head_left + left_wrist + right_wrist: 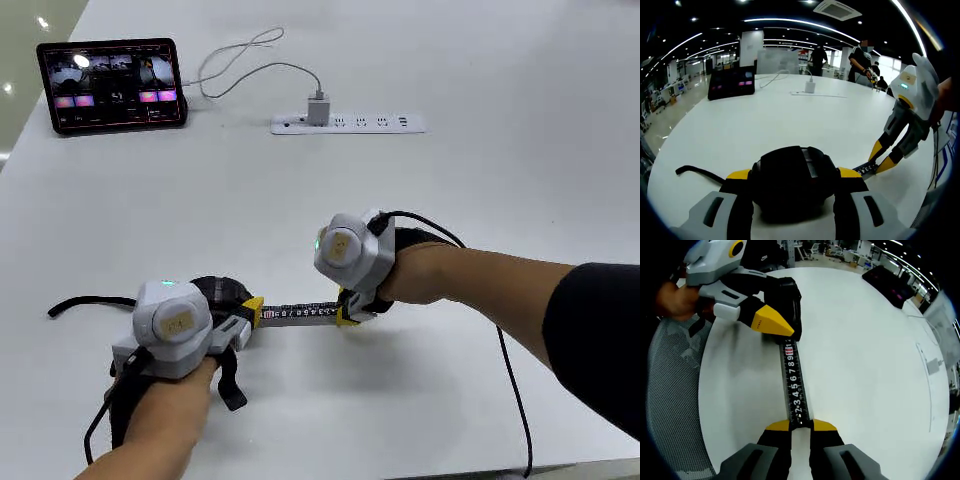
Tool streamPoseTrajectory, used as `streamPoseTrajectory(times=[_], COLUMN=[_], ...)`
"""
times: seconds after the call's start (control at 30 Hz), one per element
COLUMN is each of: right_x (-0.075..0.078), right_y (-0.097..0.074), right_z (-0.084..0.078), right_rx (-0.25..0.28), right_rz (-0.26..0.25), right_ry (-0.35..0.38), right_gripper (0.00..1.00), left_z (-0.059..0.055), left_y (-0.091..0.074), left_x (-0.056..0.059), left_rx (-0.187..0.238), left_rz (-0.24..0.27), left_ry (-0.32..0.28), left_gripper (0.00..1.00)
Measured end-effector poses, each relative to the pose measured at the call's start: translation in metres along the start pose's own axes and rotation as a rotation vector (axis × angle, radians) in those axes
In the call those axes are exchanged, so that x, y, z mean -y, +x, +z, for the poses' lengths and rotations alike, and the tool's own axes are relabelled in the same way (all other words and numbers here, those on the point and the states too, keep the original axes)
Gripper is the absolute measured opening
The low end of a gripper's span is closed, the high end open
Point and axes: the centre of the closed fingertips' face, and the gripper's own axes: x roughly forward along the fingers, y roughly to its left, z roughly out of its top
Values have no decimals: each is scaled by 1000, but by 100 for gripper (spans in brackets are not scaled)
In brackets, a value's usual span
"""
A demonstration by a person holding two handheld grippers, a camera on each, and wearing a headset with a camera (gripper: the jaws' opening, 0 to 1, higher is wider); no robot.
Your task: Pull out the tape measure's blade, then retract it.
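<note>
A black tape measure case (222, 297) lies on the white table (300, 200), held between the yellow-tipped jaws of my left gripper (248, 318). In the left gripper view the case (796, 179) sits wedged between the fingers (739, 176). A short length of blade (300, 314) runs from the case to my right gripper (347, 316), which is shut on the blade's end. The right gripper view has the numbered blade (794, 390) stretching from its jaws to the case (785, 300), with the left gripper (771, 322) closed around that case.
A tablet (112, 84) stands at the far left of the table, a white power strip (348, 122) with a charger and cable behind the work. A black strap (85, 302) trails left of the case. Cables hang from both grippers. People stand far off in the room.
</note>
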Motion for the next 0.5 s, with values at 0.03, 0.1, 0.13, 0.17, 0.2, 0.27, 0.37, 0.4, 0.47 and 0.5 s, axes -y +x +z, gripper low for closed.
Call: streamPoseTrajectory(times=[0.03, 0.1, 0.13, 0.17, 0.2, 0.27, 0.37, 0.4, 0.47, 0.5], right_x=[0, 0, 0, 0, 0, -1, -1, -1, -1, -1], right_y=[0, 0, 0, 0, 0, 0, 1, 1, 2, 2], right_z=[0, 0, 1, 1, 2, 3, 4, 5, 6, 6], right_rx=[-3, -3, 0, 5, 11, 17, 23, 23, 24, 23], right_rz=[-2, -4, -4, -4, -4, -6, -9, -10, -11, -9], right_ry=[-4, -7, -4, -1, 4, 6, 10, 13, 13, 7], right_gripper=[9, 9, 9, 9, 9, 9, 9, 9, 9, 9], left_z=[0, 0, 0, 0, 0, 0, 0, 0, 0, 0], left_y=[0, 0, 0, 0, 0, 0, 0, 0, 0, 0], left_x=[0, 0, 0, 0, 0, 0, 0, 0, 0, 0], left_rx=[0, 4, 5, 6, 6, 1, -2, -1, 1, 2], left_rz=[0, 1, 3, 3, 3, 1, 0, 1, 2, 2], left_ry=[-1, 0, 0, 0, 0, 1, 0, -1, -1, -1], left_gripper=[61, 61, 61, 61, 61, 61, 61, 61, 61, 61])
